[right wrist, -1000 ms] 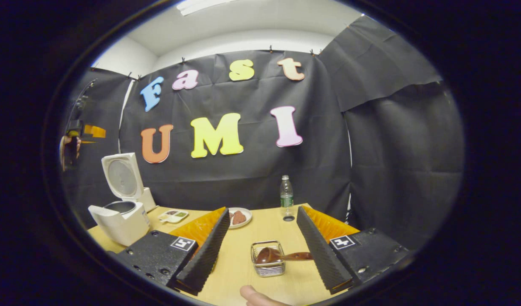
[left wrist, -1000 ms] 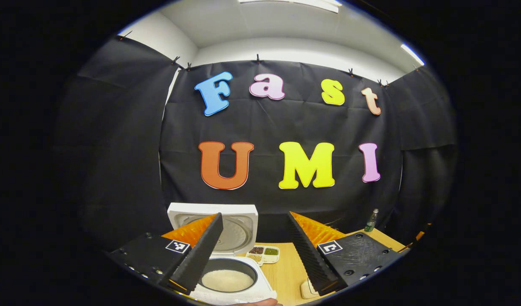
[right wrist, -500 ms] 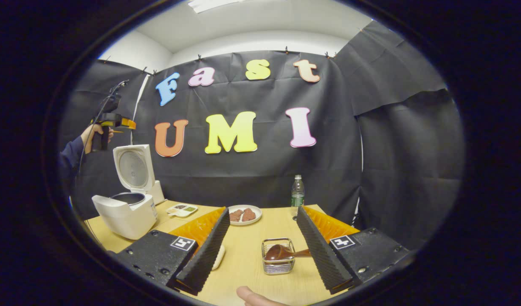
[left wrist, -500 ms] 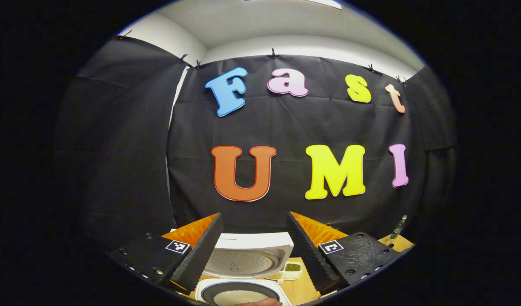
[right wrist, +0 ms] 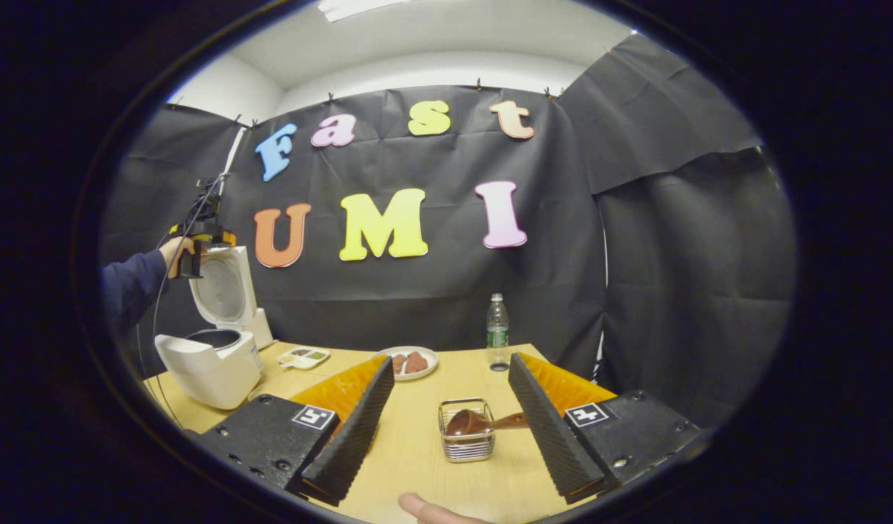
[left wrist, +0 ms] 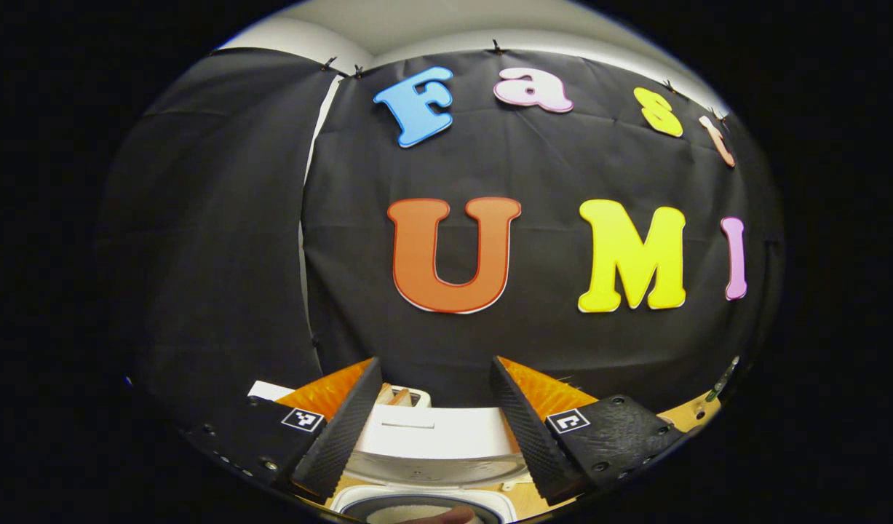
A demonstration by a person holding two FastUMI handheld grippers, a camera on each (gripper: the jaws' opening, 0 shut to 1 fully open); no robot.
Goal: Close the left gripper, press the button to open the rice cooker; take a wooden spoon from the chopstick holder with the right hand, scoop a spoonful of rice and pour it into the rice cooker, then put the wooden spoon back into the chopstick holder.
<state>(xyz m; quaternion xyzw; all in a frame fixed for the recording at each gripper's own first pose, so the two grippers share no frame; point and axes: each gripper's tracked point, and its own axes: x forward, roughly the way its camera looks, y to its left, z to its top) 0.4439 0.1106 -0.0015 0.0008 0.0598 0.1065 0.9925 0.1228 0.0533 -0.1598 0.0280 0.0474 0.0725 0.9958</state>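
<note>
Your right gripper (right wrist: 446, 429) spread, holding nothing. Wooden spoon (right wrist: 469, 422) lies in wire chopstick holder (right wrist: 466, 441) between its fingers, just ahead, handle toward right finger. Rice cooker (right wrist: 212, 348) well left of holder, lid up. Your left gripper (left wrist: 431, 422) spread, above cooker's raised lid (left wrist: 435, 437); rice in pot below.

Rice cooker (left wrist: 424, 502) pot edge-cropped
</note>
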